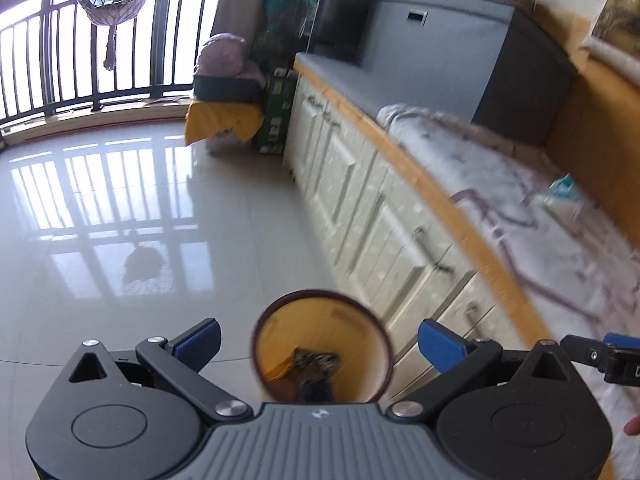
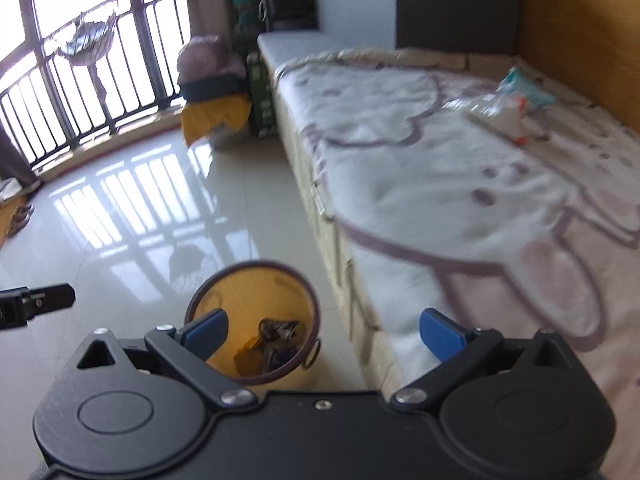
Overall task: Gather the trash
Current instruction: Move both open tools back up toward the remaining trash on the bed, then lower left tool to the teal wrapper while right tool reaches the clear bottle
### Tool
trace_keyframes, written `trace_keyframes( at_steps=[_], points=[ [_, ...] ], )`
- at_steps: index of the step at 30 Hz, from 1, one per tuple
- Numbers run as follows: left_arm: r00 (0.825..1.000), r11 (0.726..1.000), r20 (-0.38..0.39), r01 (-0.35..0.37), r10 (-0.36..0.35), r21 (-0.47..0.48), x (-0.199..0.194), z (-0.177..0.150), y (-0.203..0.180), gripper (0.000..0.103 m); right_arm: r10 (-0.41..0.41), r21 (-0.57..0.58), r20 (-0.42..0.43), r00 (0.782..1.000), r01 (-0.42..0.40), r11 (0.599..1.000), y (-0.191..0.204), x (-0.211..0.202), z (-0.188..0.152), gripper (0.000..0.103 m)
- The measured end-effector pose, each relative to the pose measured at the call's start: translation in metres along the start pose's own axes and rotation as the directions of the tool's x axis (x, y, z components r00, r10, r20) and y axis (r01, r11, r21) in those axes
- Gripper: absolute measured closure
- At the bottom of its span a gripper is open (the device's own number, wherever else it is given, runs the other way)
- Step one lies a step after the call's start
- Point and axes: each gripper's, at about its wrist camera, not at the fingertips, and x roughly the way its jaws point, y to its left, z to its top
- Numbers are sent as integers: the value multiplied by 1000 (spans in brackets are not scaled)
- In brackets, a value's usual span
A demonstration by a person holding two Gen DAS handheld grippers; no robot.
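Glossy floor tiles (image 1: 140,208) carry the yellow bin (image 1: 322,346); left gripper (image 1: 319,340) and right gripper (image 2: 324,330) hover above, fingers wide, holding nothing.

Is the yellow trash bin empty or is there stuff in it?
Not empty. The trash bin stands upright on the floor with crumpled wrappers lying at its bottom; most of its inside is bare.

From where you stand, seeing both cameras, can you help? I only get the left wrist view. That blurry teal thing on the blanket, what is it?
Observer: The right wrist view shows crumpled wrappers, teal, white and orange, lying near the wooden wall.
Operator: Is the right gripper holding anything?
Observer: No, the right gripper is open and empty.
Operator: Anything else on the floor?
Observer: Sandals lie near the window railing.
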Motion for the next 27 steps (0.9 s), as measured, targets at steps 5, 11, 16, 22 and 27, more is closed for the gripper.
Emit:
trace_keyframes(
  at_steps=[5,11,16,22,27],
  points=[
    [998,999,53,40,-41,17,0,3,-29,0,-41,53,91,995,36,998,-31,-23,2,0],
    [990,992,97,94,-102,84,6,5,-76,0,-125,157,184,975,97,983,-80,-37,0,0],
    [981,975,99,147,-166,169,19,4,-123,0,-212,214,224,951,164,963,-122,-35,0,0],
    [965,945,106,206,-239,255,40,12,-180,0,-281,295,256,925,202,934,-167,-19,8,0],
    [954,927,111,236,-278,291,63,29,-224,0,-290,365,283,914,177,914,-199,1,22,0]
  ],
)
